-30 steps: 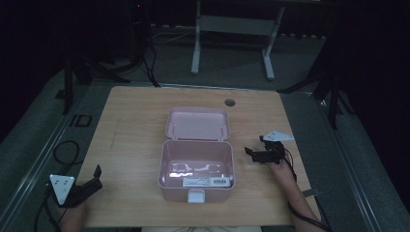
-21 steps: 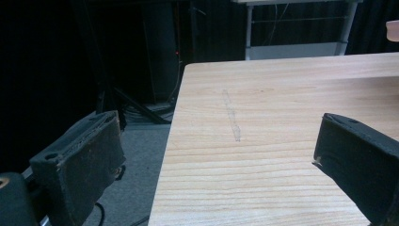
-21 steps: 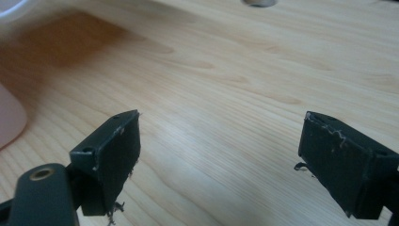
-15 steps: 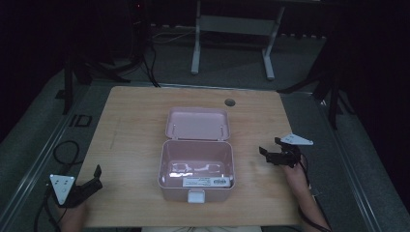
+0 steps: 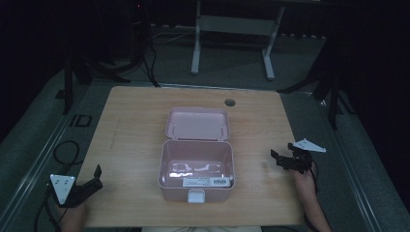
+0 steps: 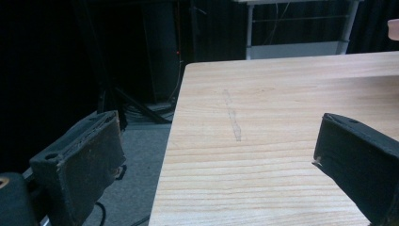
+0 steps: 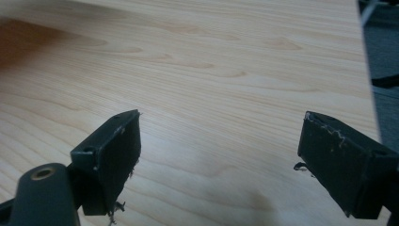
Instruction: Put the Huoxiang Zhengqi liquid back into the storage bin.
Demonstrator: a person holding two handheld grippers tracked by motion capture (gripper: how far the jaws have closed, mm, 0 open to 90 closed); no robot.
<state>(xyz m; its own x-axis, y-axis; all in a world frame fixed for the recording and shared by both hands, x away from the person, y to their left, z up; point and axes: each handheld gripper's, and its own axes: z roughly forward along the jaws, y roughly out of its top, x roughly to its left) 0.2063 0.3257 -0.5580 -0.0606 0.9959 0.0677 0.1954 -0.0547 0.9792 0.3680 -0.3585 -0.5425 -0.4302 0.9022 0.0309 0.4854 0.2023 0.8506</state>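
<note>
Box (image 5: 197, 166), one, pink, sits mid-table (image 5: 135, 121) with its lid (image 5: 197, 123) thrown back; I see one white label (image 5: 205, 181) inside, print too small to read. My left gripper (image 5: 89, 185) hangs at the near-left corner, jaws wide, empty. My right gripper (image 5: 283, 160) hovers right of the box, spread wide, nothing held.

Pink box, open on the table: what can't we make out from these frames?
- Pink box, high view: the label text and pale contents are too small and dim to read.
- Its front latch: too small to tell its state.
- Left gripper view: the frame's right edge cuts the box to a corner.
</note>
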